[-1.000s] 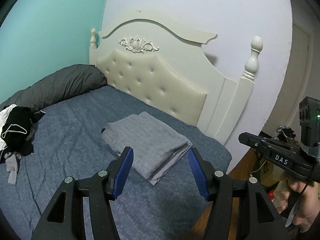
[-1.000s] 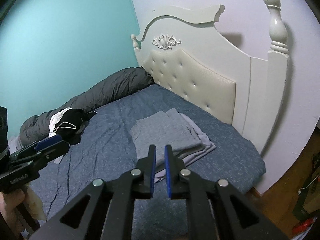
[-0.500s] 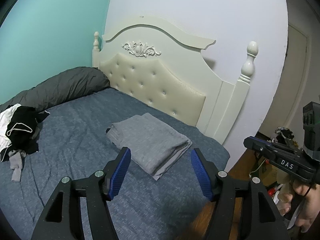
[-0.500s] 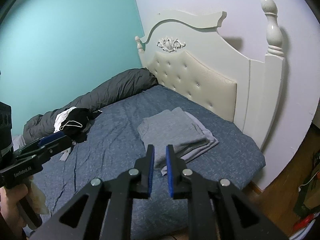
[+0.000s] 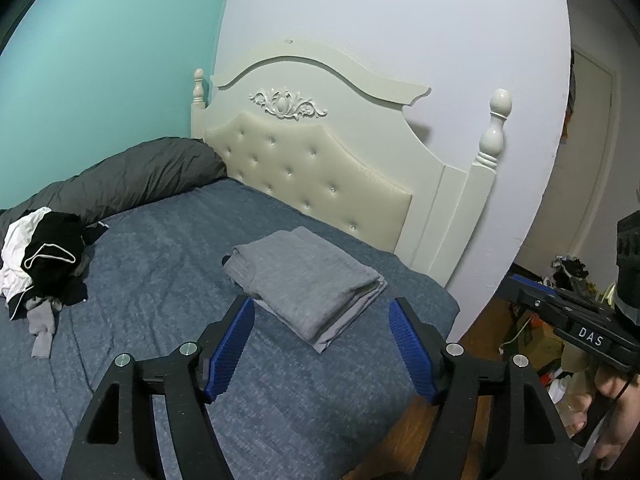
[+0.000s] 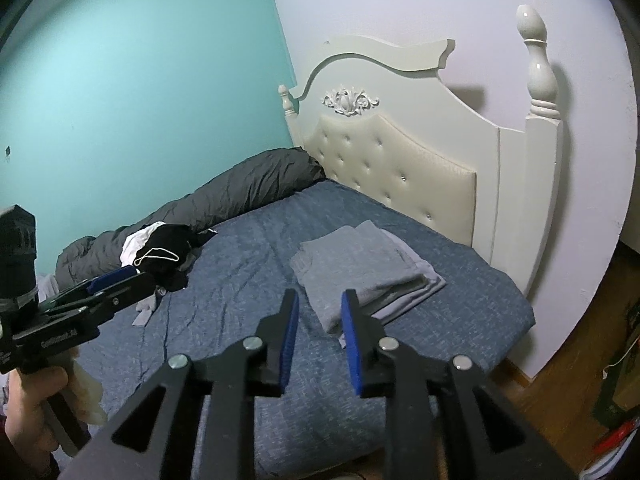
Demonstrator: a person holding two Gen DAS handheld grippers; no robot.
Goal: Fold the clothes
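Folded grey garments (image 5: 308, 284) sit stacked near the headboard (image 5: 312, 168) corner of a blue-sheeted bed (image 5: 160, 264), seen through the left wrist camera, with the left gripper (image 5: 322, 346) hanging above the near edge of the mattress, its blue-padded jaws spread wide and holding nothing. A heap of unfolded clothes (image 5: 44, 252), black and white with a grey piece trailing from it, lies well apart at the far side beside a rolled dark duvet (image 5: 132, 176); the right gripper (image 5: 560, 312) shows at the frame's edge, gripped by a hand (image 5: 616, 408), over the wooden floor. From the right wrist camera, the right gripper (image 6: 319, 336) is parted to a narrow gap and also empty, aimed at the same grey stack (image 6: 360, 268), while the left gripper (image 6: 108, 284) points toward the dark heap (image 6: 164, 252). The stack looks finished, so the step in hand is likely fetching the next garment. Doing that well means reaching across with the left tongs wide, pinching one item only at a collar or hem rather than a tangled clump, and lifting it clear so the drawstring does not drag neighbours along; the right should widen before taking a second corner, then spread the cloth flat on open sheet away from the stack.
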